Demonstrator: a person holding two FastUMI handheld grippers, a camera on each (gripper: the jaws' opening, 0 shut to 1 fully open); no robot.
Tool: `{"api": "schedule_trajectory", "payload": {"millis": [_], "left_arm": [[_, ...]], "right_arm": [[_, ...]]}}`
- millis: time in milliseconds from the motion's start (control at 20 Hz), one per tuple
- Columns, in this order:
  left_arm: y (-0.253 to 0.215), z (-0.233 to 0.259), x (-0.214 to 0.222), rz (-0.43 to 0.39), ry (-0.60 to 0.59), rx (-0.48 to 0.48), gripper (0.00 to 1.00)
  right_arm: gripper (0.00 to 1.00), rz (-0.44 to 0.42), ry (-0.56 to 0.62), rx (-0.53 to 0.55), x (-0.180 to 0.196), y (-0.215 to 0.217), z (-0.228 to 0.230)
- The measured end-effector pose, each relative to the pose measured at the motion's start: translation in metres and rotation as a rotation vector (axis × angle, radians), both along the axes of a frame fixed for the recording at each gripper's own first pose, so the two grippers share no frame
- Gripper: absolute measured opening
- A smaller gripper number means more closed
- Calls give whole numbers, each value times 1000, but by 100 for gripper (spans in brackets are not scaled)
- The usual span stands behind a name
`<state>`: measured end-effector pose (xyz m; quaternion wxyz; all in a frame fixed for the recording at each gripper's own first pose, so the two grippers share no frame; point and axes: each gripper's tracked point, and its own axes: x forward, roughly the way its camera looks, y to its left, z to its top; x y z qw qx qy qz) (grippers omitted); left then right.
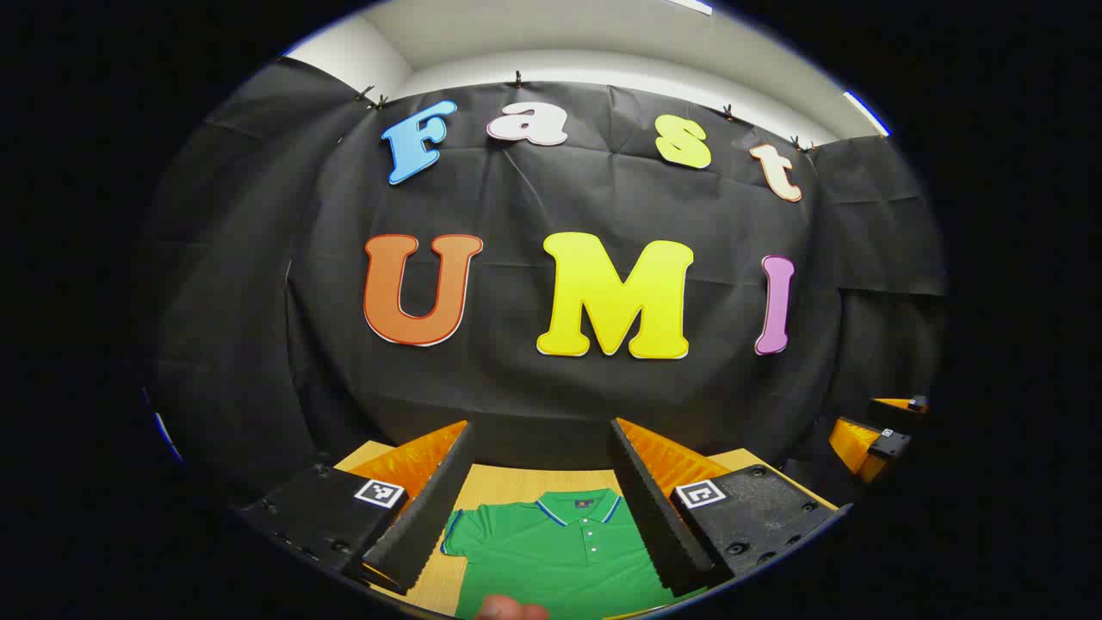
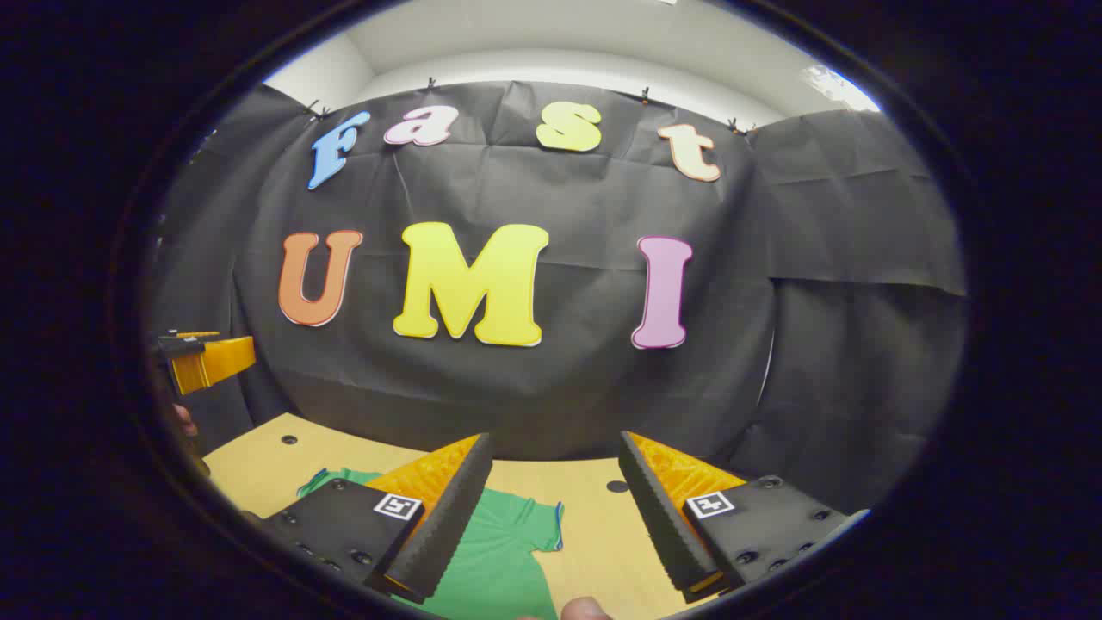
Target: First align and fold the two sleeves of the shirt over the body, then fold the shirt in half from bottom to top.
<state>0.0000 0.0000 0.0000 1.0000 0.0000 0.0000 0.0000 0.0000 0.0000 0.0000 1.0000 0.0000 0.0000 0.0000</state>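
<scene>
The shirt (image 1: 560, 551) lies flat on the table (image 1: 516, 484), face up, with its collar (image 1: 578, 504) on the far side. In the left gripper view it sits right between the two fingers and a bit below them. The left gripper (image 1: 542, 508) has its fingers spread wide and holds nothing. One sleeve (image 1: 455, 530) pokes out just inside the left finger (image 1: 426, 508).

In the right gripper view the shirt (image 2: 491, 551) lies under and beside the left finger (image 2: 443, 517). The other sleeve (image 2: 542, 527) sticks out into the gap between the fingers. The right gripper (image 2: 555, 517) is spread wide too and holds nothing. Both grippers hang above the table, not touching the cloth. The other gripper (image 2: 202, 357) shows far off to the left in this view.

I think no sleeve is folded yet, so a sleeve comes first. To do it well, bring each gripper down to its own sleeve. Put one finger on top of the sleeve edge and one under it, then pinch only that one layer. Do not grab the body cloth too. Lift a little, swing the sleeve in over the chest, and lay it flat. Try to make both sleeves match, so the sides look straight. Go slow, or the shirt may slide on the smooth table and bunch up.
</scene>
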Motion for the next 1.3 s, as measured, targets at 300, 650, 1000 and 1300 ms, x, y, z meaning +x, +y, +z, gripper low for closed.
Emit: {"api": "schedule_trajectory", "payload": {"millis": [300, 650, 1000, 1300], "left_arm": [[8, -14, -8, 3, 21, 25, 98], [30, -18, -24, 33, 19, 45, 98], [44, -19, -38, 45, 11, 44, 98], [38, -25, -42, 46, 21, 47, 98]], "right_arm": [[98, 23, 20, -28, 2, 12, -8], [93, 70, 22, -39, -2, 34, -10], [93, 104, 43, -56, -9, 51, -20], [94, 136, 82, -83, -9, 46, -32]]}}
